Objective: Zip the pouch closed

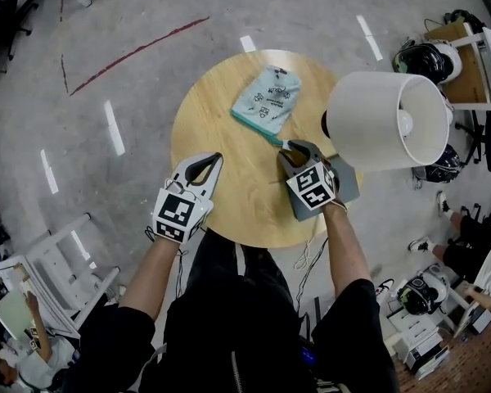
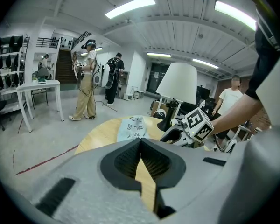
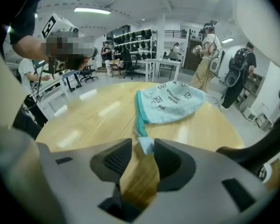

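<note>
A light teal pouch (image 1: 268, 95) (image 2: 133, 127) (image 3: 170, 104) lies flat on the far half of a round wooden table (image 1: 217, 125), its darker zipper edge (image 3: 140, 111) facing me. At the near end of that edge hangs a small pale tab (image 3: 146, 145). My right gripper (image 1: 290, 147) (image 3: 142, 143) has its jaws either side of this tab; the tab lies against the right pad, and a gap shows to the left pad. My left gripper (image 1: 213, 160) (image 2: 141, 141) hovers over the table's near left with its jaws together and nothing in them.
A lamp with a big white shade (image 1: 385, 121) (image 2: 177, 83) stands on the table's right edge, close above my right gripper. A thin cable (image 1: 311, 256) dangles off the near edge. People (image 2: 86, 78), white desks (image 3: 158, 64) and gear on the floor surround the table.
</note>
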Motion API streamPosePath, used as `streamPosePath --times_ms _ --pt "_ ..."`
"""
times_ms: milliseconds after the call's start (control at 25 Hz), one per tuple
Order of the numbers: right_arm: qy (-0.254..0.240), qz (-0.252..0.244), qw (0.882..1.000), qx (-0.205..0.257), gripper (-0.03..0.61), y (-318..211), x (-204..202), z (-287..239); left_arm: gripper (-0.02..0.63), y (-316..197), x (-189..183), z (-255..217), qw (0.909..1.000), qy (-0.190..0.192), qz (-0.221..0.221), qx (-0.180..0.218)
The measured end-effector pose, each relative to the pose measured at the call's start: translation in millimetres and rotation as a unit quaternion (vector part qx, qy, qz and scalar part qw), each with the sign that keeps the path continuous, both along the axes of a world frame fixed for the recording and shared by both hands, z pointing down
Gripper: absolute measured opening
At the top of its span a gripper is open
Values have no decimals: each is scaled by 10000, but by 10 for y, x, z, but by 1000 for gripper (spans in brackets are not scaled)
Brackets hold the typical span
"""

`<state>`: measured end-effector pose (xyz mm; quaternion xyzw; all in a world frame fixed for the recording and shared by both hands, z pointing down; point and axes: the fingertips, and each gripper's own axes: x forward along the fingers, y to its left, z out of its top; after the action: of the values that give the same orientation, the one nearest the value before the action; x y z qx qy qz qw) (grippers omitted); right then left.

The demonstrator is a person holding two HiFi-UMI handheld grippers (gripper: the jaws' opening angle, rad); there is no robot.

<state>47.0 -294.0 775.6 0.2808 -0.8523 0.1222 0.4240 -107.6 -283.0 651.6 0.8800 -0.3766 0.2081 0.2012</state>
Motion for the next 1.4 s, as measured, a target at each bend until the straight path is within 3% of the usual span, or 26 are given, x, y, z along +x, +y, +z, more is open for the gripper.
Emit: streamPosePath --times_ms 80,200,400,520,720,1000,1400 --pt "4 54 10000 61 192 -21 23 10 6 12 -18 5 10000 -6 -25 -14" --pt "-123 86 9998 -109 187 -12 23 34 6 29 -68 25 10000 -24 -72 -42" --pt "-23 -263 9993 -259 49 96 -83 32 6 37 -73 16 9999 -6 -117 -54" --pt "60 -287 9994 -178 18 107 -98 21 6 26 -46 4 9999 16 -148 -48" --pt "-125 -255 9995 -151 12 178 -160 -145 6 85 -70 -53 9998 40 -176 -10" --pt "-635 216 9977 -25 11 210 -187 -591 6 185 -80 -176 9996 50 -238 118" --pt "-1072 307 9928 448 9 344 -297 -1428 6 452 86 -575 9984 102 -143 535"
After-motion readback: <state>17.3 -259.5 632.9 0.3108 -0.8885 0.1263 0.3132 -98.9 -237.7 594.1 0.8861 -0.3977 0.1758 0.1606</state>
